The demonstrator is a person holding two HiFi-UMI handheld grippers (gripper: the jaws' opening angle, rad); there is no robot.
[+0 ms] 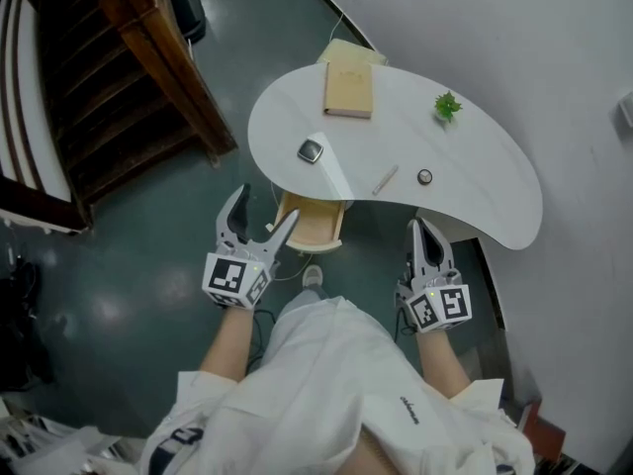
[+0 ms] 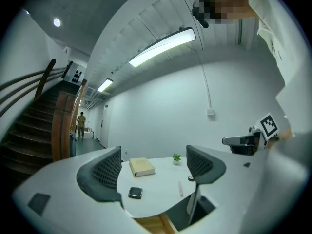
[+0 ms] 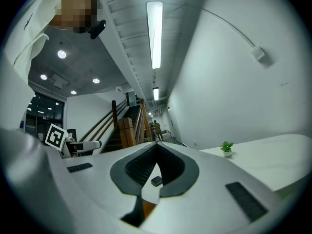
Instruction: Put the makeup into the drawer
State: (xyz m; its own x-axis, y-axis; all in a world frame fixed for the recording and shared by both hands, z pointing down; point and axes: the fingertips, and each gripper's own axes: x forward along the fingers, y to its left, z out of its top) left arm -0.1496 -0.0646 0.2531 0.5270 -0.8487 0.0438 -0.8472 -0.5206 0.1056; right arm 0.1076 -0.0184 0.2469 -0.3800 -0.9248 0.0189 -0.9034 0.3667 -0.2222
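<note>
Three makeup pieces lie on the white curved table [image 1: 475,191]: a dark square compact [image 1: 311,151] [image 2: 135,192], a pale slim stick [image 1: 385,179] [image 2: 180,188] and a small round pot [image 1: 424,176] [image 2: 190,178]. A wooden drawer [image 1: 312,222] [image 2: 155,224] stands pulled open under the table's near edge. My left gripper [image 1: 267,207] [image 2: 154,174] hovers open and empty just left of the drawer. Short of the table's near edge, my right gripper [image 1: 418,228] [image 3: 156,149] is shut on nothing; the compact [image 3: 156,181] shows through the gap below its tips.
A tan book [image 1: 349,89] [image 2: 142,166] and a small green plant [image 1: 447,106] [image 3: 226,146] sit on the far part of the table. A wooden staircase [image 1: 109,87] rises to the left. The white wall [image 1: 554,57] runs behind the table. A person stands far down the corridor [image 2: 81,122].
</note>
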